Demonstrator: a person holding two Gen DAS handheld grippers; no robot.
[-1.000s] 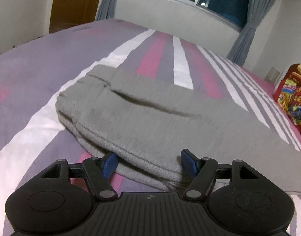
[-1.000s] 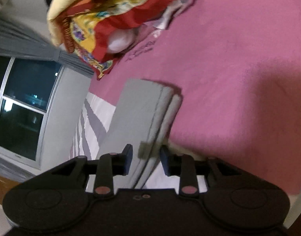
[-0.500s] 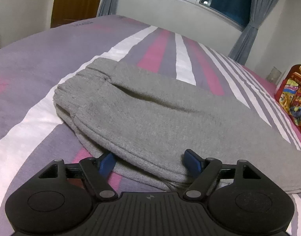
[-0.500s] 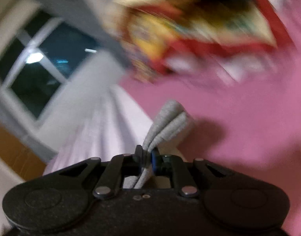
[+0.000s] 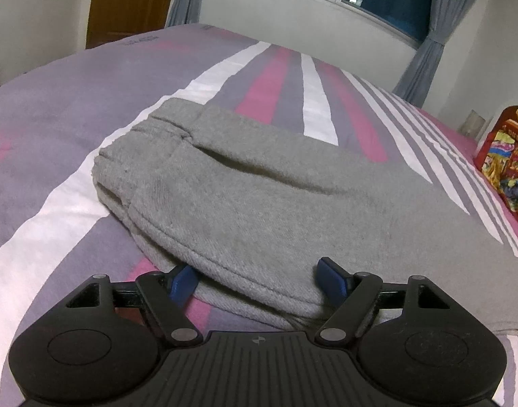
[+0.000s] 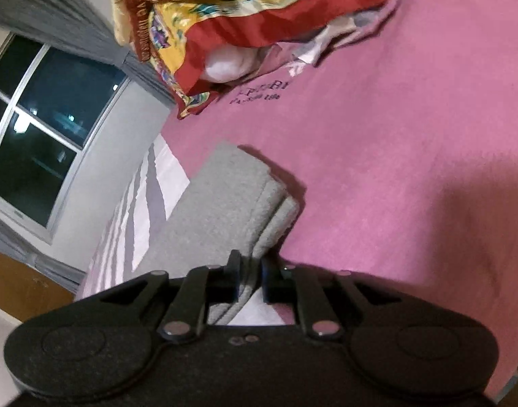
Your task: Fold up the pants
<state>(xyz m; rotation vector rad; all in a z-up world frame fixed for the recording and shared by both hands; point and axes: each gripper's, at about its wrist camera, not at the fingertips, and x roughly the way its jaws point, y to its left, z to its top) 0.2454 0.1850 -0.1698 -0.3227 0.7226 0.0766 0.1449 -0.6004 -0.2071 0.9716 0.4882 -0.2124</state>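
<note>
Grey pants (image 5: 276,203) lie folded lengthwise on the striped bed, waistband at the far left. My left gripper (image 5: 259,279) is open, its blue fingertips straddling the near folded edge of the pants by the seat. In the right wrist view the leg cuffs (image 6: 232,203) lie stacked on the pink sheet. My right gripper (image 6: 248,271) is shut on the edge of the pant legs just behind the cuffs.
The bed (image 5: 72,108) has purple, pink and white stripes. A red and yellow patterned blanket (image 6: 245,17) with a white pillow lies beyond the cuffs, also at the right edge of the left wrist view (image 5: 506,162). A window, curtains and a wooden door stand behind.
My right gripper closed on the pant legs, swung sharply half a second ago and has settled back near the cuffs. My left gripper stayed open and edged a little closer over the folded edge.
</note>
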